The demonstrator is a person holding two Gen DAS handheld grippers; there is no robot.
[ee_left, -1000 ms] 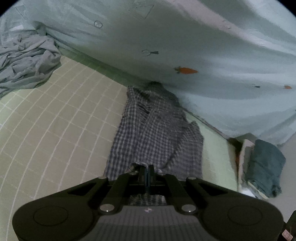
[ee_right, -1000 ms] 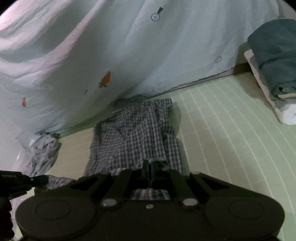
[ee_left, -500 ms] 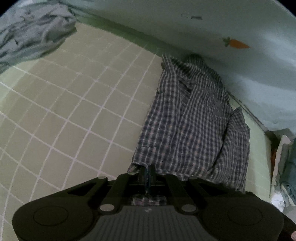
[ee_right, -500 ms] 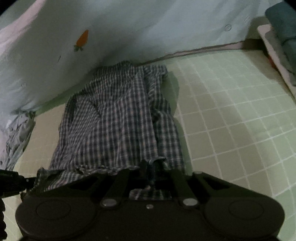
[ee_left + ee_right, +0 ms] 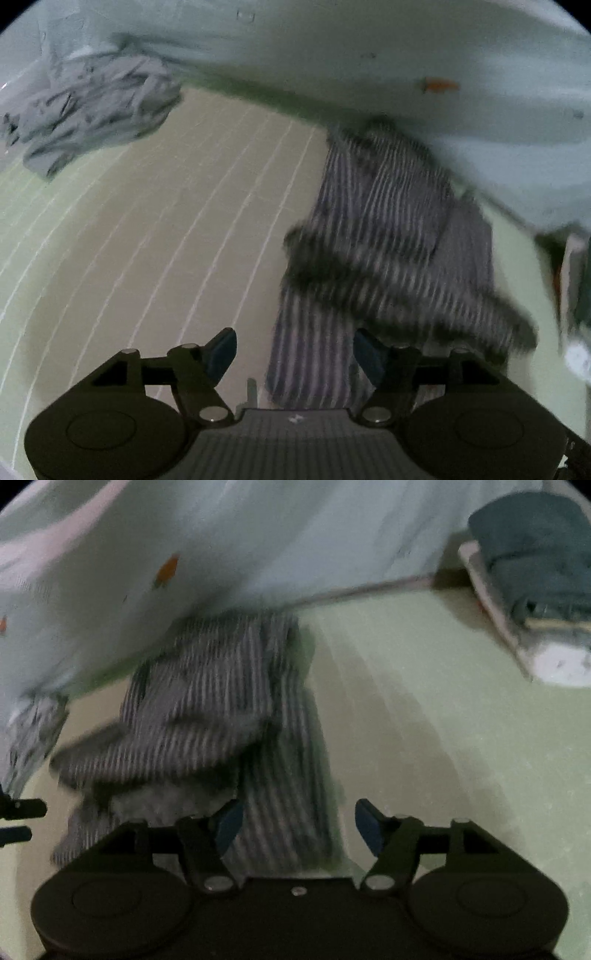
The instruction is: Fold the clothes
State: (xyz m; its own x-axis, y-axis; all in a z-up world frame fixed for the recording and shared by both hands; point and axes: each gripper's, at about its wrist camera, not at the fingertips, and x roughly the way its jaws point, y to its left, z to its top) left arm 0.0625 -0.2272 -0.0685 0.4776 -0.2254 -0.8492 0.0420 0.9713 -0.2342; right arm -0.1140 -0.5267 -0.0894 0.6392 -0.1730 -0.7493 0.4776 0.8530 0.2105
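Note:
A dark checked shirt [image 5: 376, 236] lies on the green gridded mat [image 5: 155, 236], blurred by motion, with one part doubled over itself. My left gripper [image 5: 293, 350] is open just above its near hem, nothing between the fingers. In the right wrist view the same checked shirt [image 5: 236, 709] shows a folded flap across its middle. My right gripper [image 5: 299, 825] is open over the shirt's near right edge, holding nothing. The tips of the left gripper [image 5: 18, 818] poke in at the left edge.
A crumpled grey garment [image 5: 92, 110] lies at the far left of the mat. A pale blue sheet with carrot prints [image 5: 406, 55] hangs behind the shirt. A folded dark teal cloth [image 5: 535, 550] rests on a white stack at the far right.
Both grippers have opened and let go of the shirt's hem. The shirt has dropped onto itself, a flap now lying across its middle. Both views are blurred by motion.

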